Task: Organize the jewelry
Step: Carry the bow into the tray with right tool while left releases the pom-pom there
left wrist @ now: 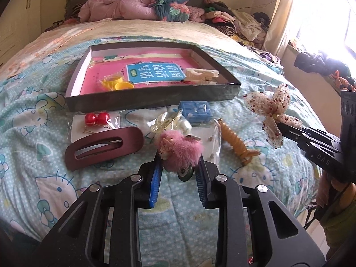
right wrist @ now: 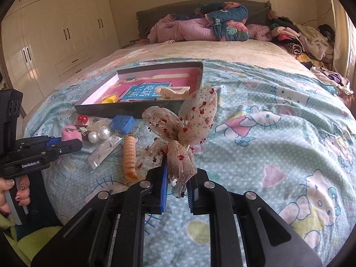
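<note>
My left gripper (left wrist: 179, 166) is shut on a fluffy pink hair clip (left wrist: 180, 150), held just above the bedspread. My right gripper (right wrist: 176, 178) is shut on a sheer bow with red flecks (right wrist: 184, 129), lifted off the bed; that bow (left wrist: 270, 111) also shows at the right of the left wrist view. Ahead lies a shallow dark box (left wrist: 146, 98) with a pink book, yellow pieces (left wrist: 116, 83) and a cream clip (left wrist: 201, 74) inside. In front of the box lie a maroon oval clip (left wrist: 104, 148), red bead earrings (left wrist: 96, 118), a blue case (left wrist: 197, 110), pearl pieces (left wrist: 171, 122) and a tan spiral clip (left wrist: 235, 143).
The bed carries a pale blue cartoon-print cover (right wrist: 278, 144). Piled quilts (right wrist: 211, 26) and clothes (right wrist: 300, 37) sit at the head and far right side. White wardrobes (right wrist: 55, 33) line the left wall. A person's hand (right wrist: 15, 193) grips the left tool's handle.
</note>
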The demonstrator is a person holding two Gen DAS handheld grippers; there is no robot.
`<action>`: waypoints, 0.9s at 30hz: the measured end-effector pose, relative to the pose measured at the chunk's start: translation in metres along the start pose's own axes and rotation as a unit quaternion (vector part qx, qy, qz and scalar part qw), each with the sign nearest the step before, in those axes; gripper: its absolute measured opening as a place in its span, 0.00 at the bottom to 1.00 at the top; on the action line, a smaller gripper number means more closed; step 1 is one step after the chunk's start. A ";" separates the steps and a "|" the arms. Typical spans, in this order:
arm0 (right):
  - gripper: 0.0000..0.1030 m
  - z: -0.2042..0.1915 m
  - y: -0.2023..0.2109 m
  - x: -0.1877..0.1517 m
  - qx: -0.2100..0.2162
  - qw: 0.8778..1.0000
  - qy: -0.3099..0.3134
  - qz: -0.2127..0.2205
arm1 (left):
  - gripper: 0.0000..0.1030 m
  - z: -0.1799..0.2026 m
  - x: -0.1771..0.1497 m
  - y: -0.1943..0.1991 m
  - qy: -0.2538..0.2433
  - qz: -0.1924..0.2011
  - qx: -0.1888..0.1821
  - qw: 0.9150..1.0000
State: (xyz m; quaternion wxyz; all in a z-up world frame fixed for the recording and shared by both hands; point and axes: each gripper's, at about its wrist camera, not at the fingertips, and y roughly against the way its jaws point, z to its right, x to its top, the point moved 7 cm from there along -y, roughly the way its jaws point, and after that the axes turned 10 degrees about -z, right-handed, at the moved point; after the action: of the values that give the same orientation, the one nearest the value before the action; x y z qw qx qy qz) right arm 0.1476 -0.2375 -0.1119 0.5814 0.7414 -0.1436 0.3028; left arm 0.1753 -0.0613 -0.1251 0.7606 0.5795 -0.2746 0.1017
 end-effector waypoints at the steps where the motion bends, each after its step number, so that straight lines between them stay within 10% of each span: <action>1: 0.14 -0.001 0.002 0.001 0.001 1.000 0.001 0.001 | 0.19 0.002 0.000 0.002 -0.001 0.001 -0.003 1.000; 27: 0.14 -0.076 -0.003 0.056 0.049 0.996 0.068 0.018 | 0.19 -0.056 0.033 0.040 0.035 0.052 0.028 0.998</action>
State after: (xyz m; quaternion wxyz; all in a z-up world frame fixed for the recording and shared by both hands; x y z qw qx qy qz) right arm 0.1712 -0.1572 -0.0688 0.5472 0.7438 -0.1019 0.3700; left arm 0.2002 -0.0019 -0.0844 0.7467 0.5817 -0.2747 0.1690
